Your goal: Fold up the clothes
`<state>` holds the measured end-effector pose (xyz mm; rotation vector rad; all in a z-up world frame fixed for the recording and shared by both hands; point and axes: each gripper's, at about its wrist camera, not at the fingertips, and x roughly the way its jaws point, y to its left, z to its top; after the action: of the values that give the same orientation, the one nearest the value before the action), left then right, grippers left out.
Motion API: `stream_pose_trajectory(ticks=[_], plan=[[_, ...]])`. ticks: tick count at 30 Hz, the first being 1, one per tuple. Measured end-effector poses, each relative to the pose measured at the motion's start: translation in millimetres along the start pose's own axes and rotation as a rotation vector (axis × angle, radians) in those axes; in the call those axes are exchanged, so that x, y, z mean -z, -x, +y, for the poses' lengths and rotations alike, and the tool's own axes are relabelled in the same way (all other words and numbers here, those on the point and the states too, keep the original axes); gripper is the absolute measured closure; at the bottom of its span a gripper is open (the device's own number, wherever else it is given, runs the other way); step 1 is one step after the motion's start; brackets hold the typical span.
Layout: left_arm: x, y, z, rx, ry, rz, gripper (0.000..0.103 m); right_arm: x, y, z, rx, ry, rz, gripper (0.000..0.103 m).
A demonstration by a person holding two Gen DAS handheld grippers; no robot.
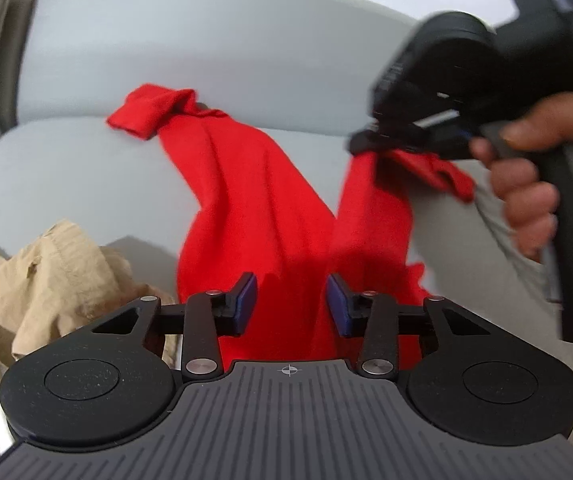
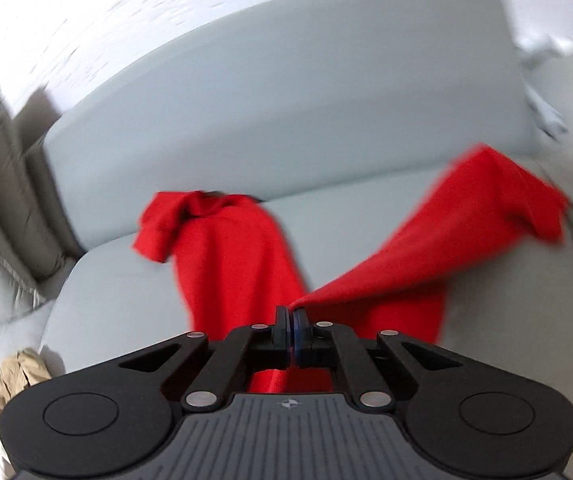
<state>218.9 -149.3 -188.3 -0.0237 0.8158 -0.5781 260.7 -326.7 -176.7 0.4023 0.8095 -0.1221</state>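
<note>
Left wrist view: the left claw (image 1: 290, 304) stands apart over a red garment (image 1: 254, 200) on the grey sofa (image 1: 86, 168), beside a beige garment (image 1: 54, 276). Right wrist view: the right claw (image 2: 291, 326) is clamped on red cloth (no writing is legible).

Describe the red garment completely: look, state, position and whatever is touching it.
The red garment is plain bright red, soft and knit-looking, creased into long folds. It lies stretched over the light grey sofa seat, one sleeve with a hemmed cuff bunched near the backrest. The right hand-held gripper is shut on a pinch of its fabric, pulling that part taut and lifted. The left hand-held gripper hovers open above its near end, pads not pressing. A crumpled beige garment sits beside it.
</note>
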Motion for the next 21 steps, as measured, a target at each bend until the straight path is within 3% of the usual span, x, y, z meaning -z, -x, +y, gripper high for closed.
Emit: stream_pose_trajectory(ticks=[4, 6, 8, 10, 12, 14, 16, 21], plan=[[-11, -12, 27, 0.025, 0.104, 0.027, 0.059, -7, -42, 42, 0.003, 0.118, 0.077, 0.1], [-13, -17, 38, 0.037, 0.159, 0.049, 0.07, -6, -60, 56, -0.001, 0.154, 0.119, 0.1], [-14, -19, 47, 0.064, 0.221, 0.064, 0.073, -4, -74, 68, -0.012, 0.191, 0.162, 0.098], [-14, -22, 53, 0.041, 0.247, 0.085, 0.075, 0, -90, 75, -0.057, 0.216, 0.272, 0.087], [-14, -23, 57, 0.003, 0.266, 0.099, 0.08, 2, -97, 78, -0.072, 0.228, 0.321, 0.062], [-15, -20, 62, -0.022, 0.292, 0.089, 0.087, -3, -84, 78, -0.123, 0.224, 0.319, 0.055], [-17, -10, 69, -0.025, 0.328, 0.05, 0.087, -6, -61, 73, -0.147, 0.239, 0.287, 0.054], [-16, 0, 81, 0.067, 0.393, 0.032, 0.086, -1, -4, 43, -0.138, 0.243, 0.203, 0.054]])
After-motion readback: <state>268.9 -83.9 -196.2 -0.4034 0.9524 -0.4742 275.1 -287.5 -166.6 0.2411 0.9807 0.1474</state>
